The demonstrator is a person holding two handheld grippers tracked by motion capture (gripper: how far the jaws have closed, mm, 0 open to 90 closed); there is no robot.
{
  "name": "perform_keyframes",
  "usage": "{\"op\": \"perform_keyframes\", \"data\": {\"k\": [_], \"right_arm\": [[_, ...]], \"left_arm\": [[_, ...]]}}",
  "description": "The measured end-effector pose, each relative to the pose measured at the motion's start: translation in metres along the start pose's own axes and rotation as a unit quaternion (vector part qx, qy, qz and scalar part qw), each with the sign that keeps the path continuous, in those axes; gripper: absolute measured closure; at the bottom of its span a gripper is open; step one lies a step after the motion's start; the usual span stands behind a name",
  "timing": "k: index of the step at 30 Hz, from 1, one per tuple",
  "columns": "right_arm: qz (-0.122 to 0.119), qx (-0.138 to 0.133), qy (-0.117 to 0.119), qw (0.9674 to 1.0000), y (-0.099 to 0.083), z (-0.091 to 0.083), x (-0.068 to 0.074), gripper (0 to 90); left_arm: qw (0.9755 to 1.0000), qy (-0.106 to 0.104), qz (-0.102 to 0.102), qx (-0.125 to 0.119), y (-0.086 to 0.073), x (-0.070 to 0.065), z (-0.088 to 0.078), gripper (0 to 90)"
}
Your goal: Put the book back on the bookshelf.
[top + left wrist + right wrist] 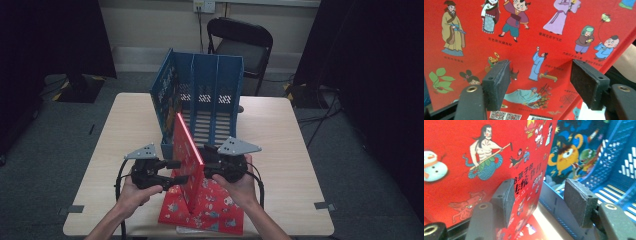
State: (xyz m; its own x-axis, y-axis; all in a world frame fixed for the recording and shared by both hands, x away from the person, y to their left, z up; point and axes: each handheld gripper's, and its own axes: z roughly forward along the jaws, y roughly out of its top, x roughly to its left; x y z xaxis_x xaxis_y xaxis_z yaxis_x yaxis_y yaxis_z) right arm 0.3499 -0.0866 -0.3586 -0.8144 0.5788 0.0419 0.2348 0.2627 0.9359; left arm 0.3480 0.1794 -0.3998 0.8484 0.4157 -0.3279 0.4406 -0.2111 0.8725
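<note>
book (187, 150) upright just before rack (200, 95) | my left gripper (170, 172) released beside cover, right gripper (207, 167) released at its other face | steady both faces, slide spine straight into a slot

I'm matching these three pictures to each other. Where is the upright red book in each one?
High view: red book stands on edge at centre, between both grippers.
Left gripper view: its red cover spans the picture behind the jaws.
Right gripper view: upper left.
Shared landmark: the blue file rack, right in the right gripper view.
</note>
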Motion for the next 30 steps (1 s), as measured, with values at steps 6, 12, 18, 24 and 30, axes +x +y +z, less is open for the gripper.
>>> {"op": "perform_keyframes", "data": {"k": [6,12,18,24,30], "right_arm": [[-0.005,0.001,0.02,0.9998,0.005,0.009,0.008,40.2],[-0.003,0.001,0.03,0.9995,0.006,0.014,0.01,37.0],[-0.003,0.006,0.047,0.9989,0.006,0.017,0.013,36.9],[0.001,0.01,0.054,0.9985,0.002,0.021,0.016,37.3],[-0.004,0.019,0.061,0.998,-0.004,0.018,0.017,38.0]], "left_arm": [[0.9998,0.017,0.004,-0.013,-0.008,-0.003,-0.01,28.8],[0.9996,0.024,-0.007,-0.01,-0.014,-0.001,-0.013,29.6],[0.9993,0.036,0.001,-0.003,-0.016,-0.004,-0.018,29.1],[0.9993,0.036,-0.002,-0.005,-0.018,-0.002,-0.02,26.6],[0.9992,0.04,0.007,-0.006,-0.018,-0.002,-0.02,26.2]]}}
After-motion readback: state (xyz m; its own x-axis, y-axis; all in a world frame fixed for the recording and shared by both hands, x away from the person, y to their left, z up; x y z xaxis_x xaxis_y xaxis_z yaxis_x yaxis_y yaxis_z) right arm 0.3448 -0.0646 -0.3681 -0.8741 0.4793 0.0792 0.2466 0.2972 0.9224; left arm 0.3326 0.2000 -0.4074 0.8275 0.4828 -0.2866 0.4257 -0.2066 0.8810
